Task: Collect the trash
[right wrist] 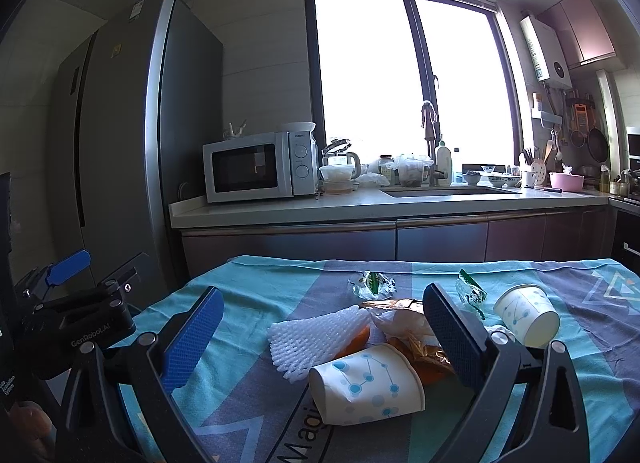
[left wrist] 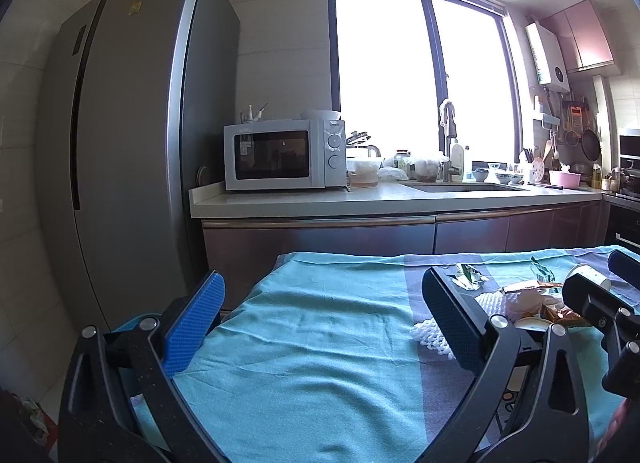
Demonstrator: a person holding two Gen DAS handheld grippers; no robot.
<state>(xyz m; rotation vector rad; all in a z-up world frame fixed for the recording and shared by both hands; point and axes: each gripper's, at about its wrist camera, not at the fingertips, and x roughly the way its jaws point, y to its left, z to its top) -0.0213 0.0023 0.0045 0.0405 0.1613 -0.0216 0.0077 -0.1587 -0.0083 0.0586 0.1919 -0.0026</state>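
While both spread, the right claw frames (loosely) a paper cup — left claw empty.

Teal-and-grey cloth, white blue-dotted cup, white foam net

Home kitchen: tall fridge, microwave on the counter, sink under a window, pans hung on the wall.

The right gripper's finger covers part of the brown wrapper, orange peel peeks from under white foam netting, and the table's cloth runs off at six o'clock.
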